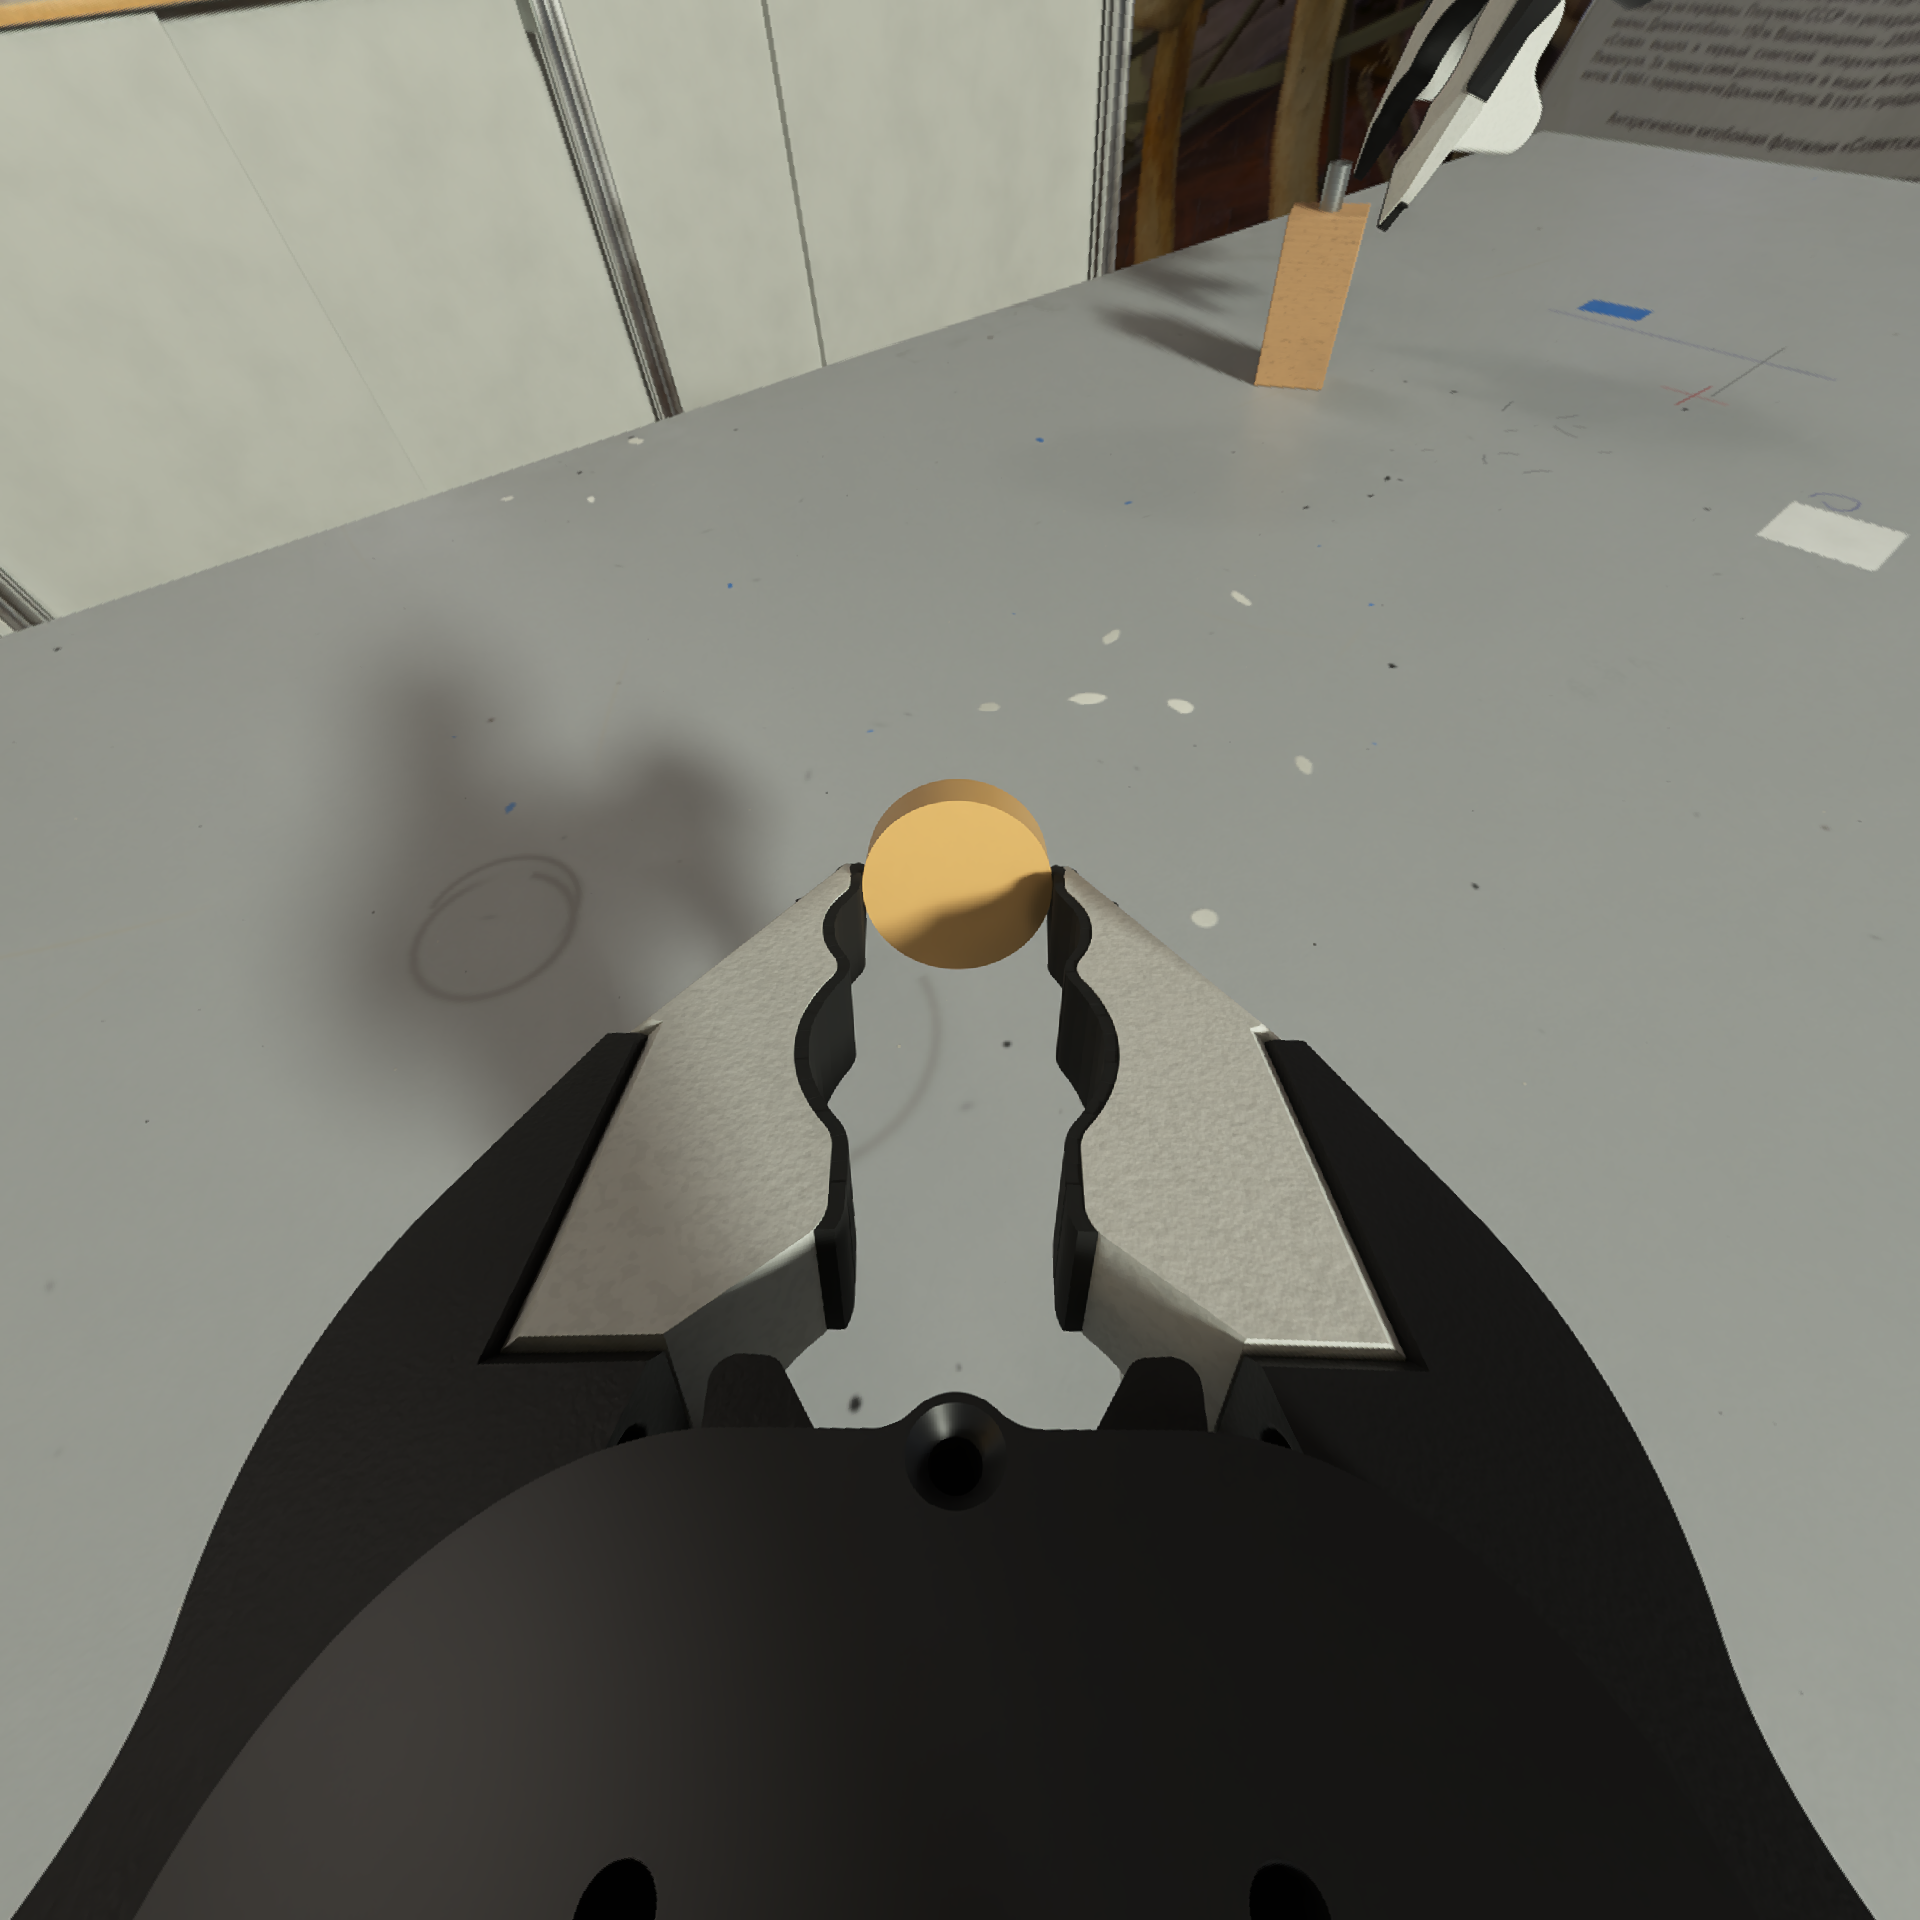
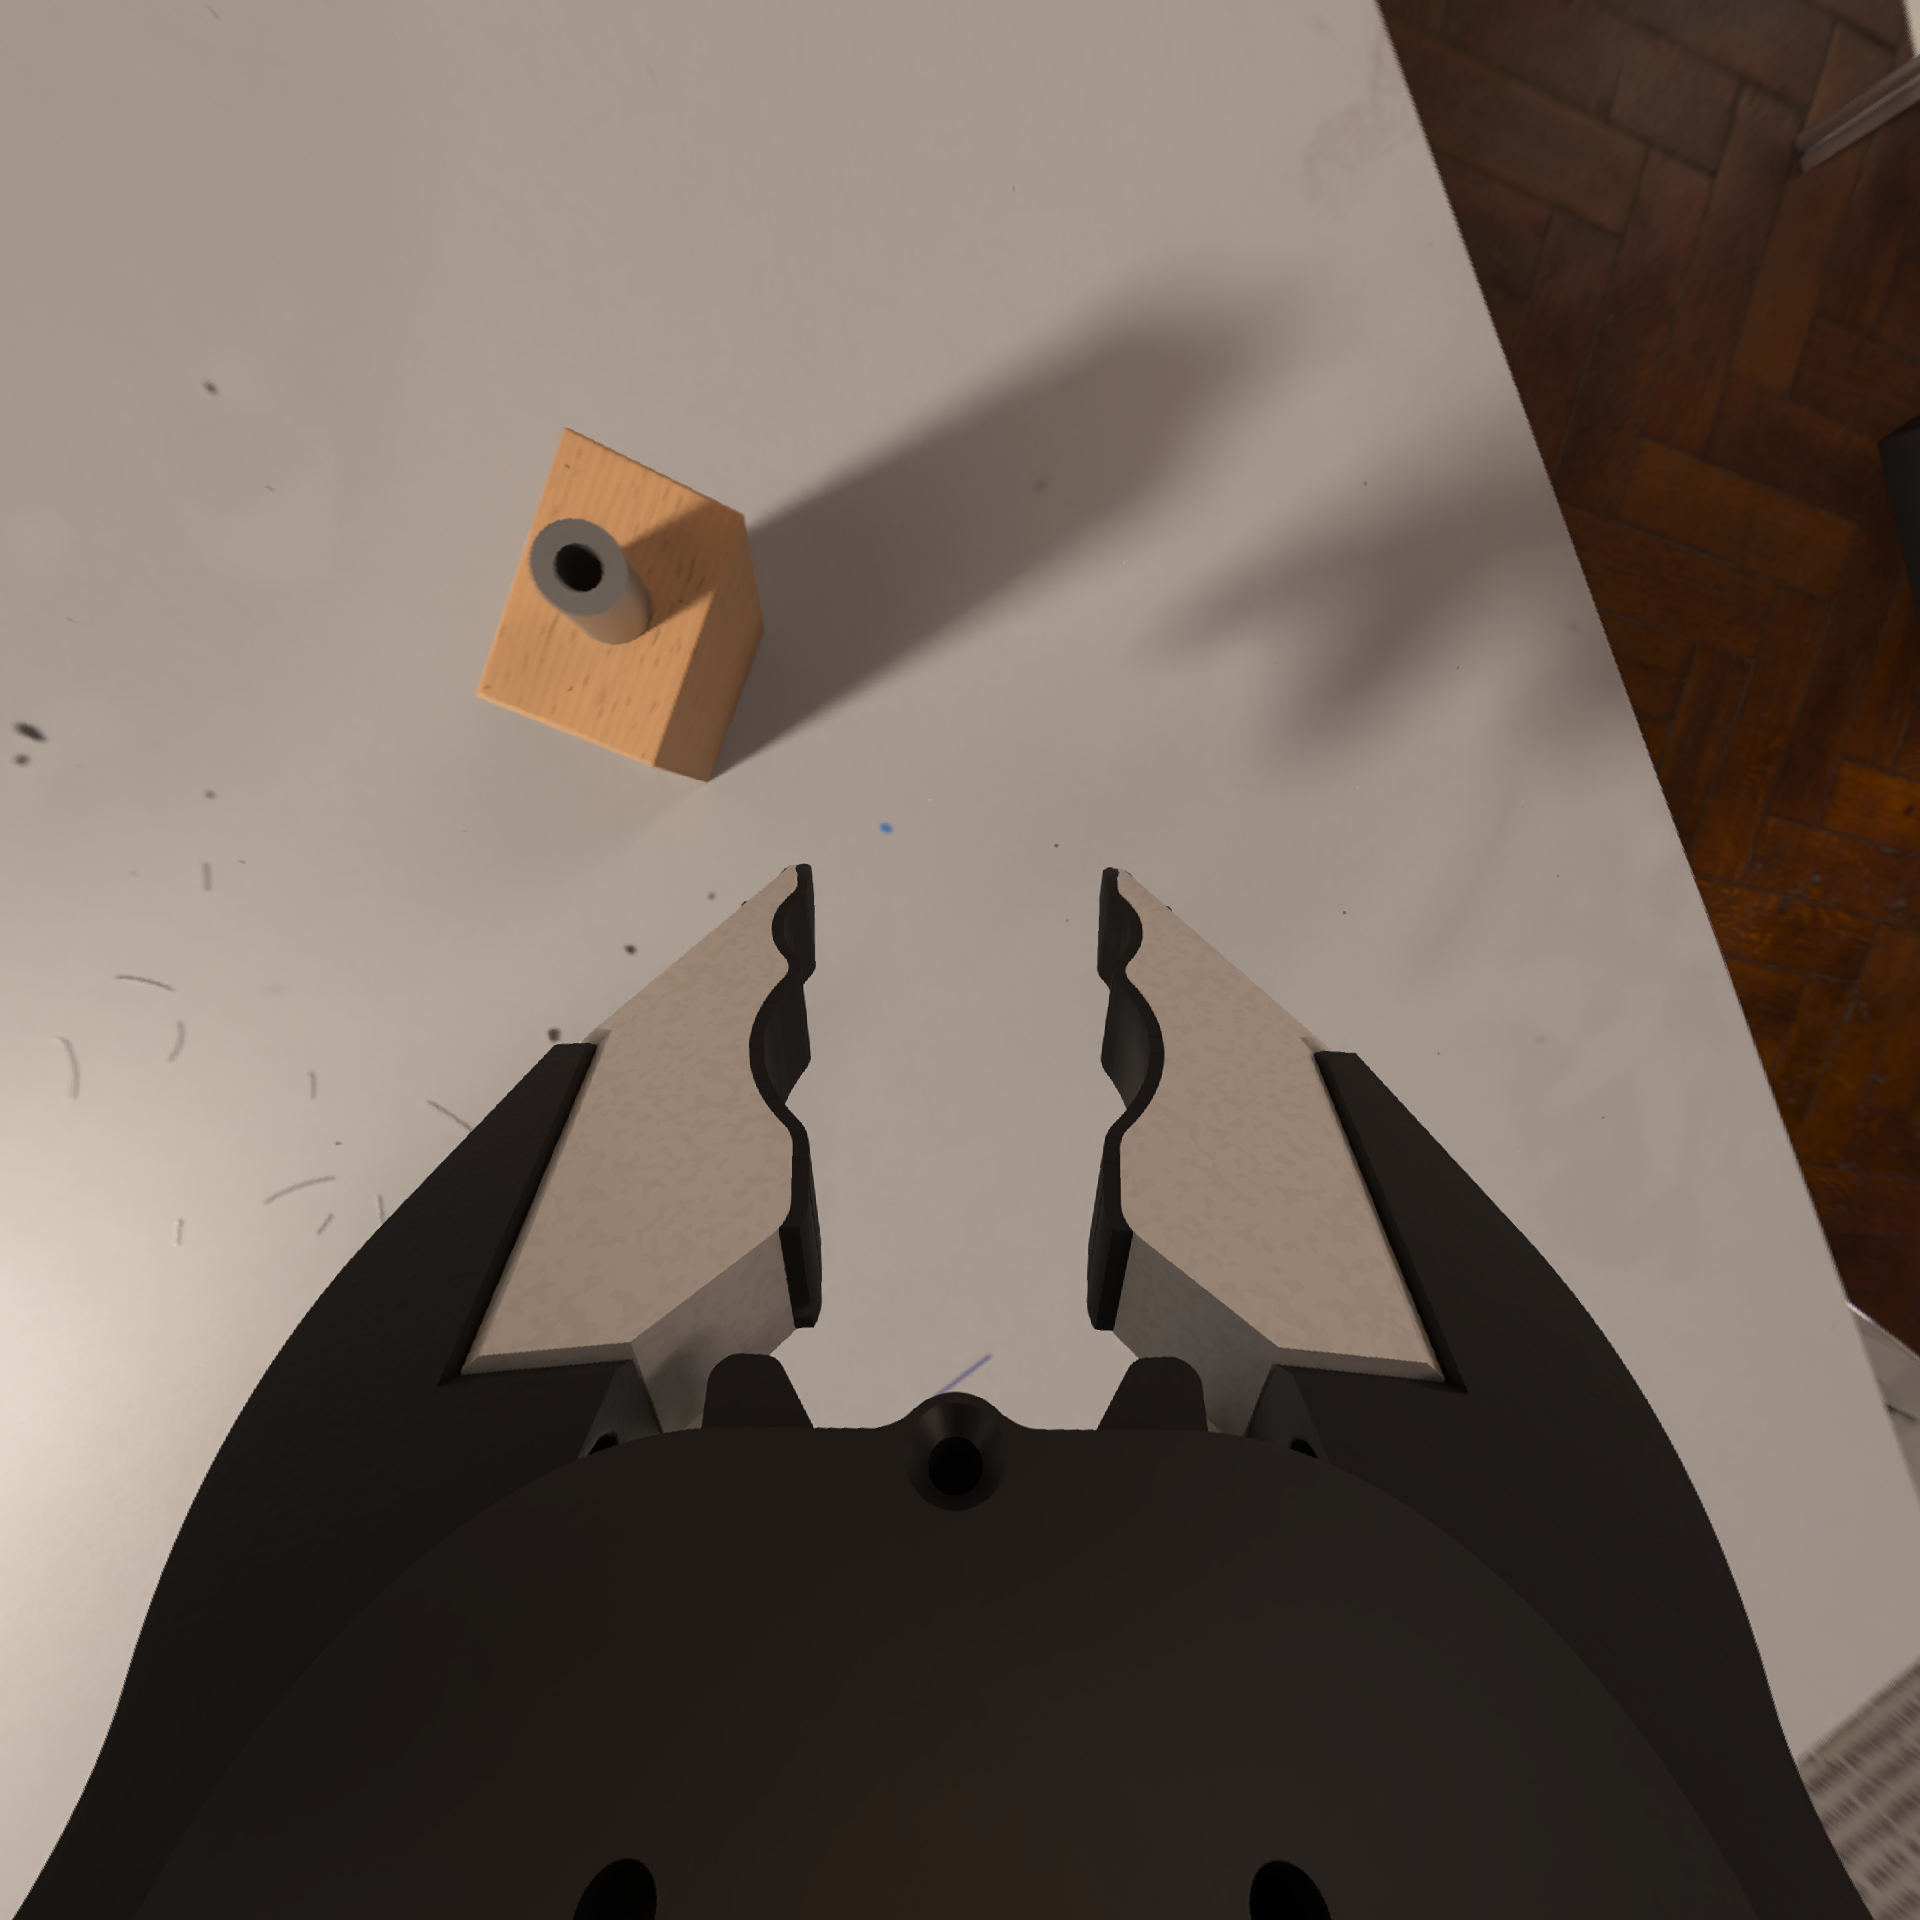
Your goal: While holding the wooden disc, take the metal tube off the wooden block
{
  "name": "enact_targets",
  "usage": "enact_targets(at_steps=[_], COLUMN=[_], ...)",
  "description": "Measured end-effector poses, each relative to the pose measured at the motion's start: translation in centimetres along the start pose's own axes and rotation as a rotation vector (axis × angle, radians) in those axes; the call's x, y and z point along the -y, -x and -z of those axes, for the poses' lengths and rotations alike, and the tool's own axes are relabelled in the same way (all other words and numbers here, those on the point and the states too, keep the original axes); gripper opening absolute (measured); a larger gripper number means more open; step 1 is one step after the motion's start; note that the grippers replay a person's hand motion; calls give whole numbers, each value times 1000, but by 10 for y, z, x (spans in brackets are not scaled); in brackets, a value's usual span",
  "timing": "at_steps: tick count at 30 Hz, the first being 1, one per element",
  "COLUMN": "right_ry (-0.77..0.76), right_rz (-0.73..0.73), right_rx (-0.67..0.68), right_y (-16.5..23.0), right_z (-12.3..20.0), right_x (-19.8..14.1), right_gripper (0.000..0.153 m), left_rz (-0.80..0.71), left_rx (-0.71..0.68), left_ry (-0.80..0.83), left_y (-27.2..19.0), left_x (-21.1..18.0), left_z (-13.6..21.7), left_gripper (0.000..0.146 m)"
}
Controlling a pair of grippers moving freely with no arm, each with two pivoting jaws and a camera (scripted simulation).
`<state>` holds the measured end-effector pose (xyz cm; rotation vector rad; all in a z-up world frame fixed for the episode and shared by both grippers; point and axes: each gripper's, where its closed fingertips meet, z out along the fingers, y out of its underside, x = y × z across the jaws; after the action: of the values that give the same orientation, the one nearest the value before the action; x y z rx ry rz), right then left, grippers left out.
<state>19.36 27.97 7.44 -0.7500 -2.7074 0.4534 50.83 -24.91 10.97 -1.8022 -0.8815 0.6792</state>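
My left gripper (image 1: 956,881) is shut on a round wooden disc (image 1: 954,878), held on edge between its fingertips above the grey table. A tall wooden block (image 1: 1307,301) stands far off at the upper right, with a grey metal tube (image 1: 1334,182) sticking up from its top. In the right wrist view the block (image 2: 613,634) lies below and to the upper left, the hollow tube (image 2: 592,587) upright in it. My right gripper (image 2: 956,883) is open and empty, high above the table, to the right of the block. It also shows in the left wrist view (image 1: 1455,94).
The table's right edge (image 2: 1538,582) runs close by, with a dark parquet floor (image 2: 1714,416) beyond it. White panels (image 1: 416,260) stand behind the table's far edge. A blue tape mark (image 1: 1614,310) and a white patch (image 1: 1831,534) lie on the tabletop.
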Motion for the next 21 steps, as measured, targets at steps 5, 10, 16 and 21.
enact_targets(at_steps=[5, 10, 16, 21], right_ry=[26, -53, -195, -220], right_rz=[84, 67, 80, 1], right_rx=[-75, -197, -381, -337], right_y=[-4, 2, 12, 20], right_z=[4, 33, 79, 78], right_x=[7, 18, 41, 42], right_gripper=[25, 11, 2, 1], left_rz=[4, -9, 9, -1], left_rx=[20, 5, -48, -55], left_ry=[14, -10, -25, -35], left_y=[-6, -21, -38, -52], left_x=[2, 8, 9, 5], left_z=[-5, -5, -6, 2], left_gripper=[35, 35, 35, 35])
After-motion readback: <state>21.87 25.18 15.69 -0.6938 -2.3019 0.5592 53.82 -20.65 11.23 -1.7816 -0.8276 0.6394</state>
